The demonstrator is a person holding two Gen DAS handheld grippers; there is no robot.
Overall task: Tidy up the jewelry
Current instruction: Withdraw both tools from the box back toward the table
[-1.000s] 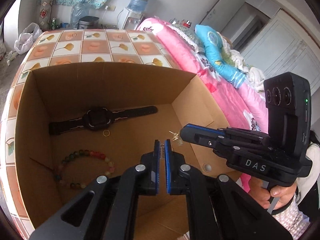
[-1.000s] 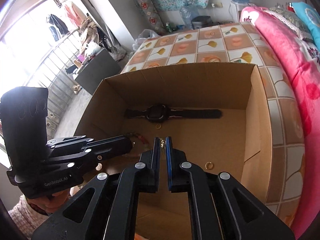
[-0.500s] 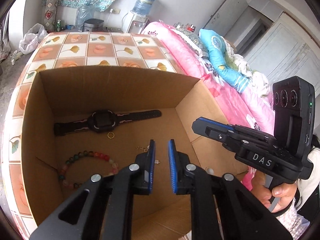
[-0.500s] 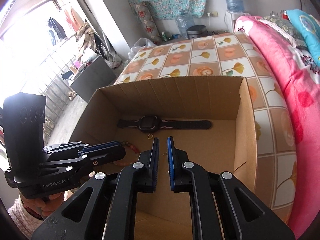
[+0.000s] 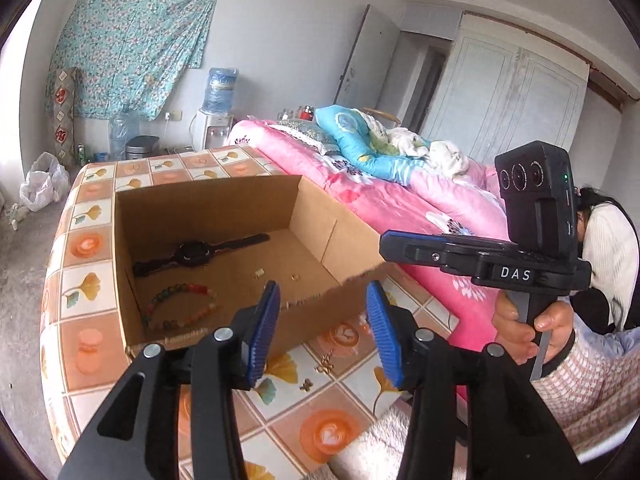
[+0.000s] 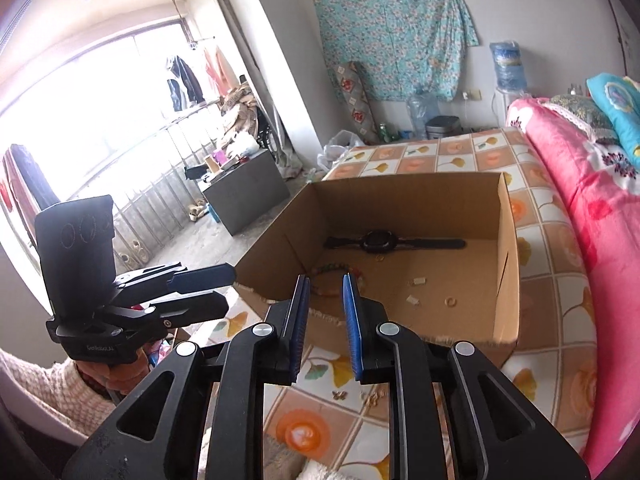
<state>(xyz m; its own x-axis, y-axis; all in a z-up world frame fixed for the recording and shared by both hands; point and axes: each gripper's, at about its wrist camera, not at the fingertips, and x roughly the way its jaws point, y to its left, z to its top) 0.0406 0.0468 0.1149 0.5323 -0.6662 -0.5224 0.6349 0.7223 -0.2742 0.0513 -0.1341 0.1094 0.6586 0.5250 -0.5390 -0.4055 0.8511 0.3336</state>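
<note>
Both grippers withdrew; watch [image 5: 200, 254] lies roughly crosswise.

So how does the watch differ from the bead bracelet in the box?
The watch is black and lies stretched out straight along the far side of the cardboard box; the bead bracelet is multicoloured and forms a closed loop nearer the front. The watch has one central face; the bracelet is made of many round beads. Both lie flat on the box floor.

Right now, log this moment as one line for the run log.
left gripper: open, empty, fingers just opened | right gripper: open, empty | cardboard box: holds watch, bead bracelet | tablecloth: small gold pieces outside box
</note>
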